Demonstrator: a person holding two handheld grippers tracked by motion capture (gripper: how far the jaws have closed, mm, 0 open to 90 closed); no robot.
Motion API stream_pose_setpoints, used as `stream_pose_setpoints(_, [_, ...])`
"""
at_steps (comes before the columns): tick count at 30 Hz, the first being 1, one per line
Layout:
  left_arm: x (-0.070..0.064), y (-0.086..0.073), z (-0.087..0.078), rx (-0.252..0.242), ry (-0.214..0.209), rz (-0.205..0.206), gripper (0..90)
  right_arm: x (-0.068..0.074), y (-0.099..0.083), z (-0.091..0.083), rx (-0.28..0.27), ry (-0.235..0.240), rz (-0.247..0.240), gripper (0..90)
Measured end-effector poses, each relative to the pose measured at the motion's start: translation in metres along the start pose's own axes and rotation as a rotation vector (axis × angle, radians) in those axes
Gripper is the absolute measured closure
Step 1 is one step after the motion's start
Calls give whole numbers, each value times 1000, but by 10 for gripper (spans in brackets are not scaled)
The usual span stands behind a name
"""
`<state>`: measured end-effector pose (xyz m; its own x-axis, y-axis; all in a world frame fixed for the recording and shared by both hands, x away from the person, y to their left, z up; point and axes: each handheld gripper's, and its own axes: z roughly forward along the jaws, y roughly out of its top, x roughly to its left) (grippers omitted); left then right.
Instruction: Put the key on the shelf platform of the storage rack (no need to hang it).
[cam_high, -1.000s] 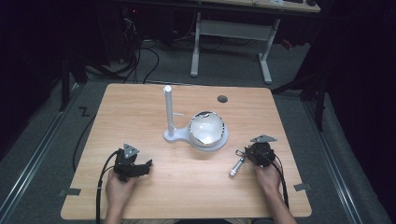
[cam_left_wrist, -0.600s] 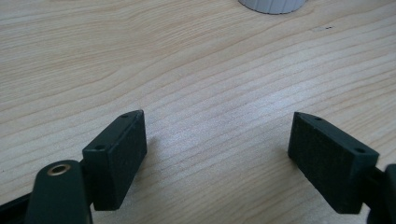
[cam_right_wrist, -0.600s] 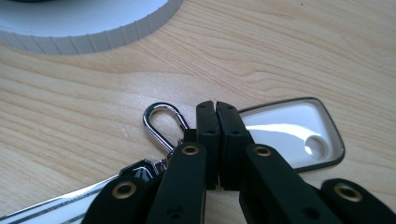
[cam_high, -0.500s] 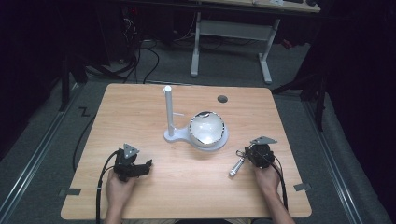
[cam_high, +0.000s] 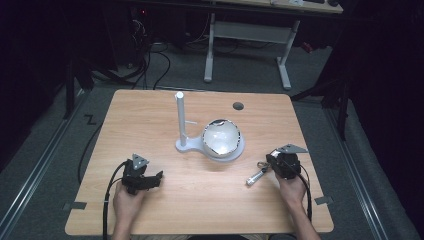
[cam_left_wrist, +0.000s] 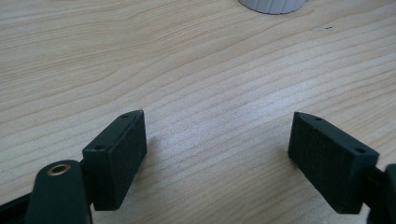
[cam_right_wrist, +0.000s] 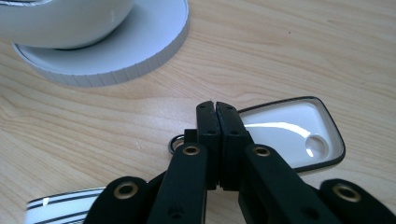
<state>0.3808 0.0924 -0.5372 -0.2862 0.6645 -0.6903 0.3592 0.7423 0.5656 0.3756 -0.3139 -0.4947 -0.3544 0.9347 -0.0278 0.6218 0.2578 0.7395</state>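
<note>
The right gripper (cam_right_wrist: 217, 109) is pinching its jaws together on the ring (cam_right_wrist: 176, 143) of a key fob (cam_right_wrist: 292, 130), apparently so the fob can be carried. The fob is lying on the counter (cam_right_wrist: 303, 56) just beside the jaws, its ring between them. Farther ahead the white stand (cam_right_wrist: 116, 56) is sitting. The left gripper (cam_left_wrist: 217, 140) is resting wide apart over bare counter.

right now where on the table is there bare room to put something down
Free: the wood between the left gripper and the white stand, and the table's far left corner. Crowded: around the right gripper, shut by the key fob near the stand's base.
</note>
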Motion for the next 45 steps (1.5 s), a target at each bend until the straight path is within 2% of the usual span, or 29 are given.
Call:
stream_pose_setpoints(6, [0,0,0,0,0,0,198,-1,5,-13,-31,26,1,900])
stream_pose_setpoints(20, [0,0,0,0,0,-1,199,4,24,-39,-50,76,-51,900])
stream_pose_setpoints(29, [0,0,0,1,-1,1,199,8,34,-53,-82,116,-64,900])
stream_pose_setpoints(31, [0,0,0,1,-1,0,199,9,37,-57,-91,123,-80,900])
stream_pose_setpoints(34, [0,0,0,0,1,-2,199,12,42,-61,-93,146,-95,900])
stream_pose_setpoints(45, [0,0,0,0,-1,1,199,22,62,-68,-98,177,-139,900])
